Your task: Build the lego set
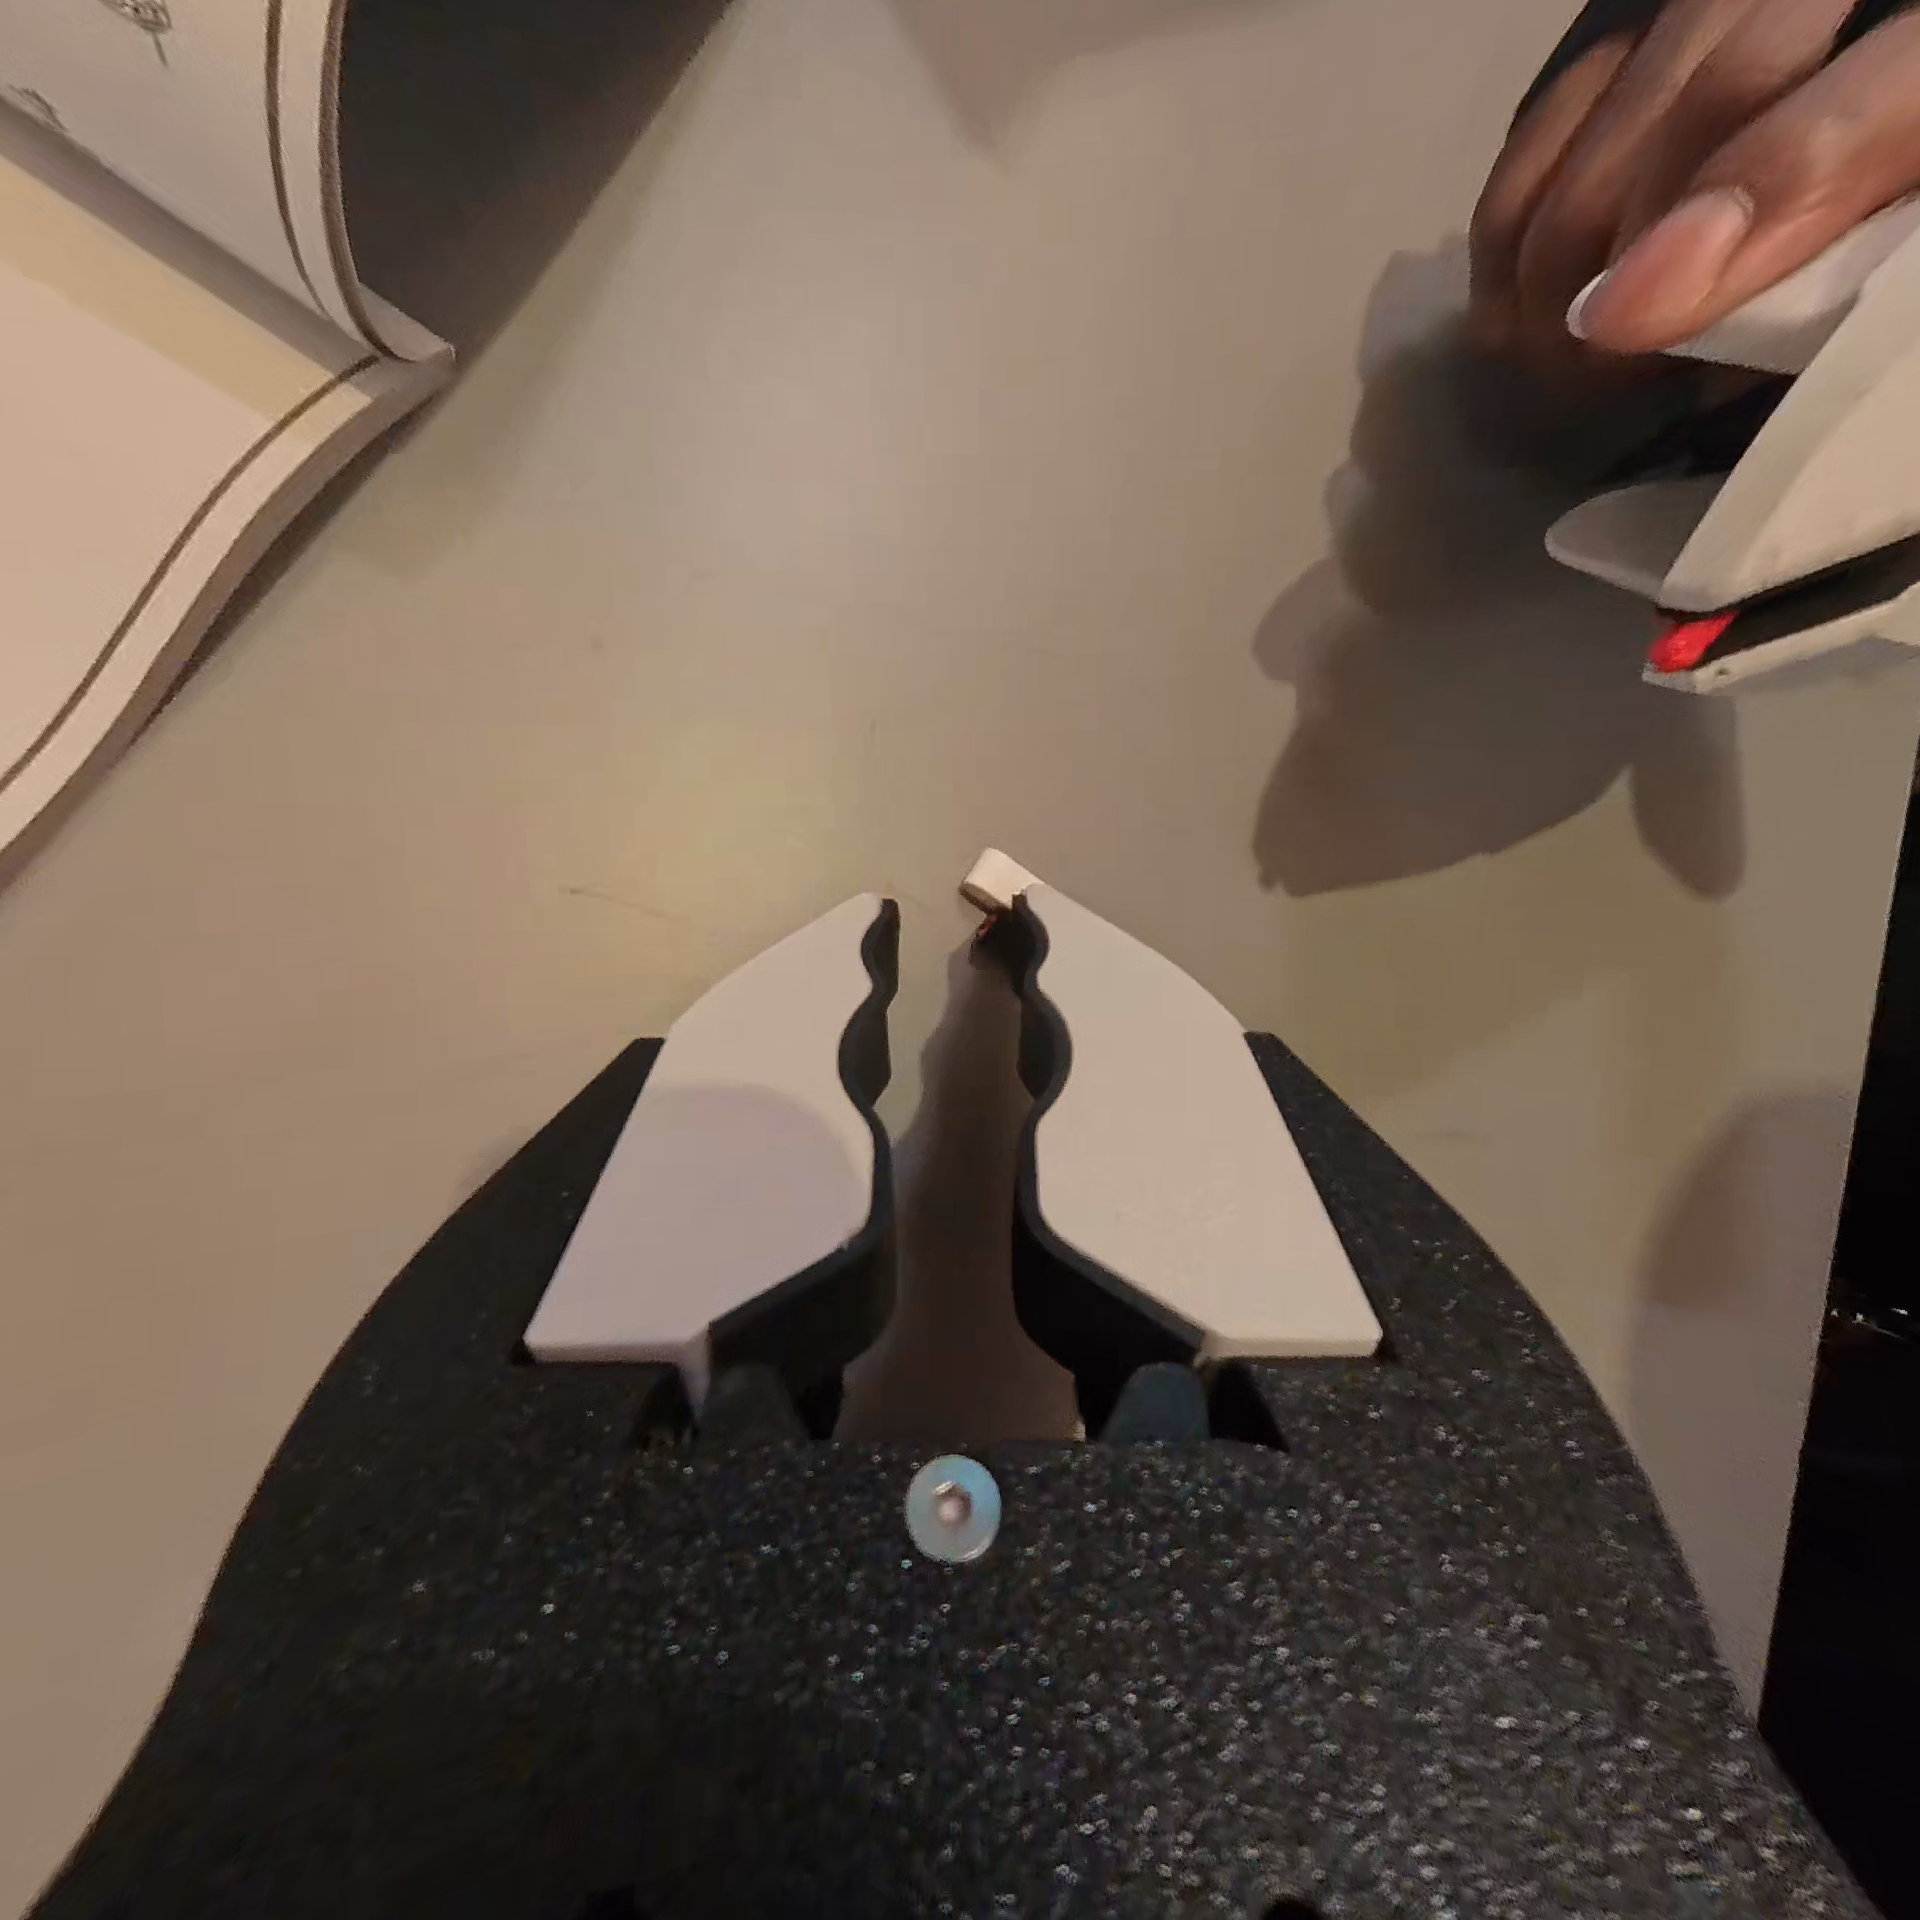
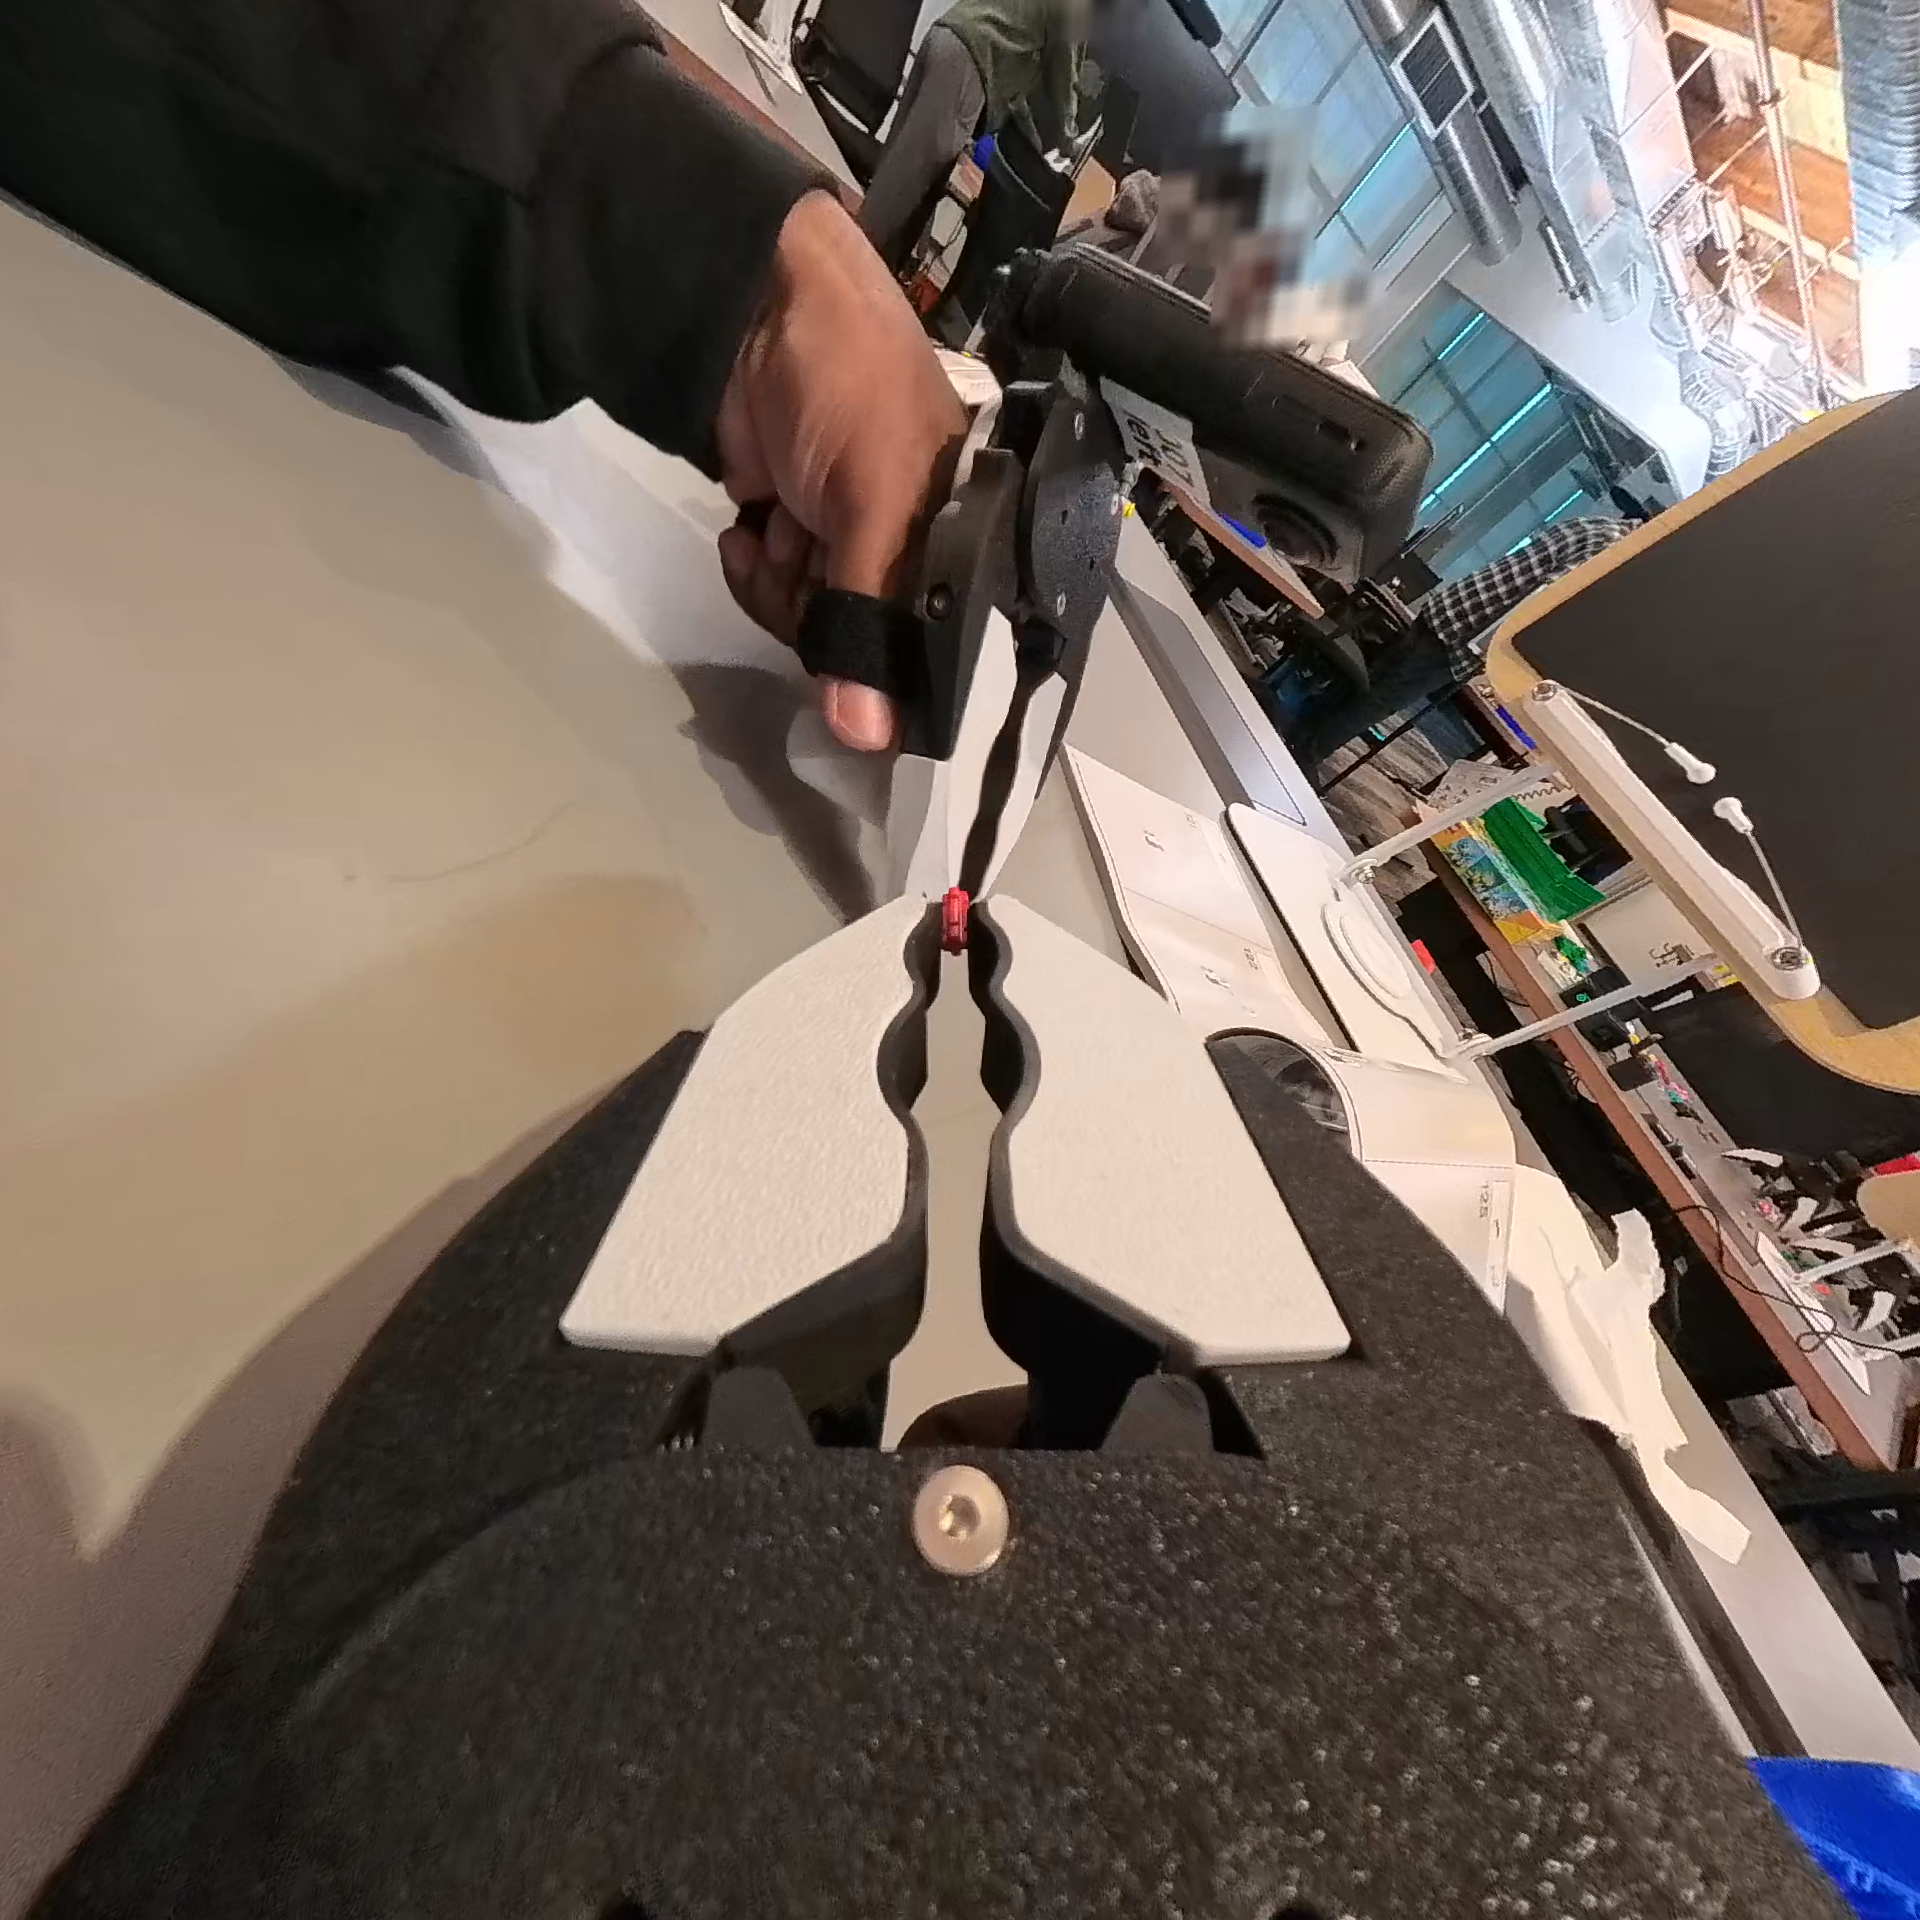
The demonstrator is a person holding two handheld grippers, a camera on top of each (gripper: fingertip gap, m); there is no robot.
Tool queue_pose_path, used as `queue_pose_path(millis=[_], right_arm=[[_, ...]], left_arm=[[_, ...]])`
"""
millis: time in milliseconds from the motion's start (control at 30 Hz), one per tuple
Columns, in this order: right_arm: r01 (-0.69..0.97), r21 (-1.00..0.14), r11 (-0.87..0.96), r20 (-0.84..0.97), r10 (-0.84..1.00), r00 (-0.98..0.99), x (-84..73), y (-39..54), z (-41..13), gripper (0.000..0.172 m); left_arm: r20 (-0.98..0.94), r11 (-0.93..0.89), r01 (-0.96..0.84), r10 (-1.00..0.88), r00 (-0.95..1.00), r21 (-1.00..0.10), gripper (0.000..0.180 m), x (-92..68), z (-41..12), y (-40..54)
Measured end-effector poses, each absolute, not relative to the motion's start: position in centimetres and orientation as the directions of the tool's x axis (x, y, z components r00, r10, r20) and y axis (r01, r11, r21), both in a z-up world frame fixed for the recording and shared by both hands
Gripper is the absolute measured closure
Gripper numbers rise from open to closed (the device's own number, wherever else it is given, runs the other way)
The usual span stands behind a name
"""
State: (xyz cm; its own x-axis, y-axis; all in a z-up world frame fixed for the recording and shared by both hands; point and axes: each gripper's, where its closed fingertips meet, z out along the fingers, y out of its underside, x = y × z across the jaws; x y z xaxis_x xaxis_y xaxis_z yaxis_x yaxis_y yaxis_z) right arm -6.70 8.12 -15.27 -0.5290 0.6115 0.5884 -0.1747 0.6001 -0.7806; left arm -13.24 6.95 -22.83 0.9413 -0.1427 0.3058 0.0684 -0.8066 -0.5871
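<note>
Left gripper [image 1: 940,914]: its black speckled body fills the near frame; two pale fingers [image 1: 790,1049] stand parted over the beige surface [image 1: 623,675], clasping nothing.
White piece [image 1: 992,876]: one small block lies on the surface at the tip of the right-hand finger; whether it touches that finger cannot be told. A speck of red shows just beneath it.
Right gripper [image 2: 951,925]: its two fingers [image 2: 821,1049] are clenched on one small red piece [image 2: 952,921], pinched at the very tips. In the left wrist view the same gripper shows at the upper right with red between its tips.
Hands: two in view, one hand [image 1: 1704,177] on the right gripper, one hand [image 2: 831,457] in a black sleeve gripping the left gripper's handle.
Open booklet [image 1: 156,436]: one, lying at the surface's far left.
Background: desks, one black chair [image 2: 1226,416] and one dark board [image 2: 1745,665] on a white arm beyond the surface's edge.
</note>
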Motion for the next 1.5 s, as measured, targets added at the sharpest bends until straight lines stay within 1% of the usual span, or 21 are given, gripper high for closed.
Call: queue_pose_path(millis=[133,233,300,367,433,633,767,800,867,933,1033,1167,1267,1400,1433,1500], right_arm=[[-0.173,-0.779,0.602,0.587,0.606,-0.537,-6.6,8.0,-15.5,0.167],[-0.164,-0.774,0.611,0.589,0.600,-0.541,-6.7,8.0,-15.8,0.167],[-0.157,-0.772,0.616,0.590,0.600,-0.541,-6.8,8.0,-15.9,0.167],[-0.155,-0.771,0.618,0.590,0.600,-0.540,-6.8,8.1,-16.0,0.167],[-0.152,-0.768,0.622,0.593,0.600,-0.536,-6.8,8.1,-16.0,0.167],[-0.138,-0.764,0.631,0.595,0.604,-0.531,-6.9,8.4,-16.1,0.167],[-0.087,-0.759,0.645,0.576,0.603,-0.552,-7.1,8.7,-17.0,0.167],[-0.070,-0.757,0.649,0.568,0.602,-0.561,-7.2,8.8,-17.4,0.167],[-0.048,-0.751,0.659,0.560,0.597,-0.574,-7.2,8.9,-17.9,0.167],[-0.041,-0.744,0.667,0.561,0.589,-0.581,-7.2,8.8,-18.2,0.167],[-0.038,-0.737,0.674,0.564,0.584,-0.584,-7.2,8.8,-18.3,0.167],[-0.036,-0.733,0.679,0.568,0.583,-0.581,-7.2,9.0,-18.3,0.167],[-0.033,-0.730,0.682,0.570,0.582,-0.579,-7.2,9.1,-18.3,0.167],[-0.033,-0.723,0.690,0.577,0.576,-0.579,-7.1,9.1,-18.4,0.167],[-0.034,-0.720,0.693,0.579,0.574,-0.578,-7.1,9.1,-18.4,0.167],[-0.034,-0.716,0.697,0.583,0.571,-0.579,-7.1,9.1,-18.4,0.167]], left_arm=[[0.300,-0.803,0.045,-0.169,0.939,-0.594,0.160,-12.6,-22.8,7.1],[0.259,-0.802,-0.024,-0.220,0.940,-0.596,0.162,-11.5,-22.9,7.2],[0.226,-0.800,-0.076,-0.258,0.939,-0.596,0.168,-10.7,-23.0,7.2],[0.188,-0.789,-0.133,-0.301,0.935,-0.599,0.168,-10.1,-23.1,7.3],[0.121,-0.770,-0.204,-0.341,0.932,-0.605,0.168,-9.8,-23.0,7.4],[-0.096,-0.697,-0.435,-0.469,0.878,-0.570,0.169,-9.2,-22.9,7.3],[-0.172,-0.582,-0.523,-0.550,0.817,-0.623,0.170,-7.9,-21.7,7.7],[-0.199,-0.557,-0.551,-0.568,0.799,-0.622,0.171,-7.8,-21.6,7.7],[-0.287,-0.524,-0.639,-0.601,0.746,-0.563,0.171,-8.1,-21.9,7.3],[-0.323,-0.505,-0.692,-0.633,0.704,-0.516,0.171,-7.9,-22.2,6.9],[-0.250,-0.504,-0.676,-0.671,0.698,-0.538,0.168,-6.9,-22.5,6.3],[-0.133,-0.534,-0.600,-0.671,0.729,-0.595,0.160,-6.3,-22.3,5.9],[0.027,-0.625,-0.448,-0.601,0.799,-0.639,0.159,-6.6,-21.8,5.9],[0.225,-0.736,-0.246,-0.477,0.850,-0.631,0.159,-6.7,-21.4,5.6],[0.241,-0.747,-0.219,-0.454,0.858,-0.628,0.157,-6.6,-21.3,5.5],[0.193,-0.753,-0.226,-0.424,0.885,-0.619,0.155,-6.9,-21.8,5.3]])
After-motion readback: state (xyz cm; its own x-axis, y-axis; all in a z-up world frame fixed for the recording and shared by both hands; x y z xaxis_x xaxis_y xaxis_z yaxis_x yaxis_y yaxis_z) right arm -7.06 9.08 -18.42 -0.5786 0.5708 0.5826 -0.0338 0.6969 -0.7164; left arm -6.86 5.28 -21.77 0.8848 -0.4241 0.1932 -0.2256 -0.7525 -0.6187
